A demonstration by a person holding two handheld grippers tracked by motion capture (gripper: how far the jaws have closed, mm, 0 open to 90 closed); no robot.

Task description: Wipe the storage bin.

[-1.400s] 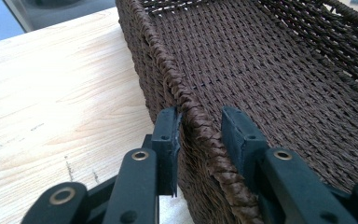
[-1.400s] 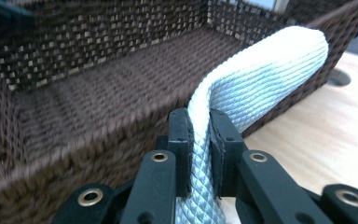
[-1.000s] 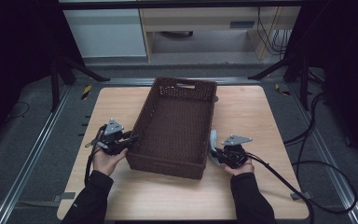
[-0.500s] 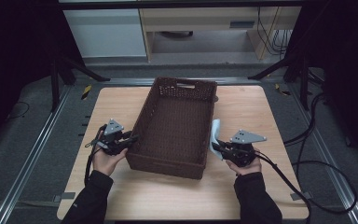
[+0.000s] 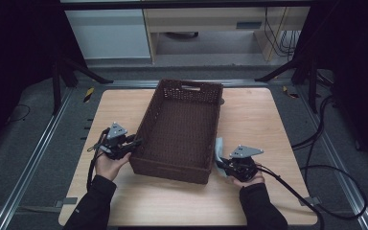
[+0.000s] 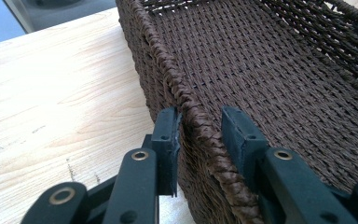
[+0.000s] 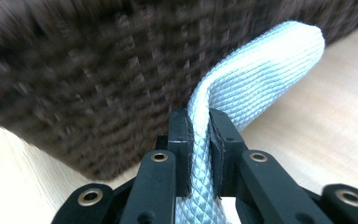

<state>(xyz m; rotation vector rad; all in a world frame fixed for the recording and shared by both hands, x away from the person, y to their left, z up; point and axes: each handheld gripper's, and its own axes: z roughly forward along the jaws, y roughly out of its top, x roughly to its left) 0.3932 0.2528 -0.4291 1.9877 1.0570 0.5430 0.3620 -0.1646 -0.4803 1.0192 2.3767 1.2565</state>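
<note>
A dark brown woven basket (image 5: 172, 170) lies lengthwise on the wooden table (image 5: 254, 115), with nothing showing on its woven floor. My left gripper (image 5: 136, 142) sits at its left wall near the front corner. In the left gripper view the jaws of that gripper (image 6: 200, 123) straddle the braided rim (image 6: 168, 70), one outside and one inside, closed against it. My right gripper (image 5: 223, 165) is beside the basket's right wall near the front corner. There it is shut (image 7: 199, 119) on a pale blue waffle-weave cloth (image 7: 261, 60), which arches up against the wicker (image 7: 98, 70).
Bare tabletop (image 6: 51, 93) lies to the left of the basket and along the near edge. Black cables (image 5: 316, 167) trail off the table's right side. Metal rails (image 5: 33, 158) run along both sides, and a white cabinet (image 5: 110, 33) stands beyond the far edge.
My right gripper, still holding the cloth, has shifted a little along the basket's right wall toward the near corner. The left gripper has stayed on the rim.
</note>
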